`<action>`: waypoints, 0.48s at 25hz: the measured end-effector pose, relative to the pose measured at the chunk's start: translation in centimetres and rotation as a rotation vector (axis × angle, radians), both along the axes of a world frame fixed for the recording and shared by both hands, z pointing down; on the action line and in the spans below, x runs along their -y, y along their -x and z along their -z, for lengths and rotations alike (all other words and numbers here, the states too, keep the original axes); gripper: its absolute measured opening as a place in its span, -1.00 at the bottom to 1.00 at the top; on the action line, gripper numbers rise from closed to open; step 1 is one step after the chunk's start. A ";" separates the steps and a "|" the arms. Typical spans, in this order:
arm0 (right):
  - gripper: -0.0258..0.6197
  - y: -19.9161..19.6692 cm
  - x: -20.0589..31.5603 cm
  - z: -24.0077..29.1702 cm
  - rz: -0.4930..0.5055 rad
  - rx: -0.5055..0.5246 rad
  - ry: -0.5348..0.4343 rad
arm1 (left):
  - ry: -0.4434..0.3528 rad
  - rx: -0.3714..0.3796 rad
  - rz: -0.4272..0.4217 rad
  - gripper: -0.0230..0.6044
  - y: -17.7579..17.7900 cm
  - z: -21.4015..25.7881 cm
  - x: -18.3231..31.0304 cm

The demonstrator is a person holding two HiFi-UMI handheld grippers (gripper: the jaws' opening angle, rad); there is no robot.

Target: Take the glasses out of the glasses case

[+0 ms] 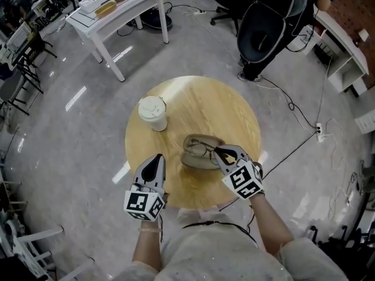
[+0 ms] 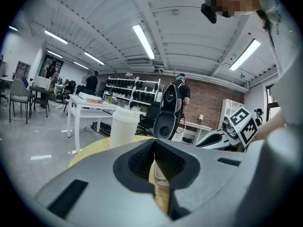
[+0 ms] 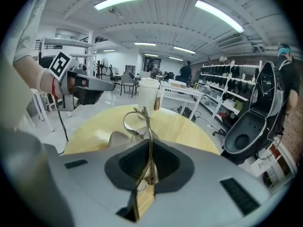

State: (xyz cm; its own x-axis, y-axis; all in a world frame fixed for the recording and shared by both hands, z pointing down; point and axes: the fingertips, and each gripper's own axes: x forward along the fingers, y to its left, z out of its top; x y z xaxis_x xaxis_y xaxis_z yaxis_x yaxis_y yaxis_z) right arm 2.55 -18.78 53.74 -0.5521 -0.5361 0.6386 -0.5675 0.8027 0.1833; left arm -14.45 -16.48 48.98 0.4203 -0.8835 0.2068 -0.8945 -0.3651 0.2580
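On the round wooden table (image 1: 234, 113) lies an open beige glasses case (image 1: 196, 160), also visible low in the right gripper view as the case (image 3: 115, 139). Thin metal-framed glasses (image 1: 201, 147) hang just above the case. My right gripper (image 1: 218, 151) is shut on them; one temple arm runs between its pads (image 3: 142, 162), and the lenses of the glasses (image 3: 134, 122) stick out ahead. My left gripper (image 1: 157, 158) hovers over the table's front left edge, apart from the case. Its jaws stand together with nothing between them, as the left gripper (image 2: 155, 157) shows.
A white lidded cup (image 1: 152, 112) stands on the table's left side, beyond the left gripper. Around the table are a white desk (image 1: 117, 7) at the back left, a black chair (image 1: 263, 28) at the back right, and a cable (image 1: 293, 148) on the floor.
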 end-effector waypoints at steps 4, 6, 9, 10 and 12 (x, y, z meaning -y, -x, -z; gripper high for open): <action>-0.83 -0.5 -0.1 0.9 -0.028 0.037 -0.007 | -0.015 0.004 -0.004 -0.91 0.0 0.8 0.0; -0.83 -0.6 -0.1 1.3 -0.038 0.058 -0.009 | -0.023 0.005 -0.007 -0.91 0.0 1.1 0.0; -0.83 -0.9 0.0 1.9 -0.054 0.078 -0.017 | -0.033 0.007 -0.006 -0.91 0.0 1.6 0.0; -0.83 -1.0 0.0 2.0 -0.060 0.084 -0.019 | -0.036 0.009 -0.006 -0.91 0.0 1.7 0.0; -0.83 -1.3 0.0 2.3 -0.072 0.096 -0.024 | -0.042 0.012 -0.004 -0.91 0.0 1.9 -0.1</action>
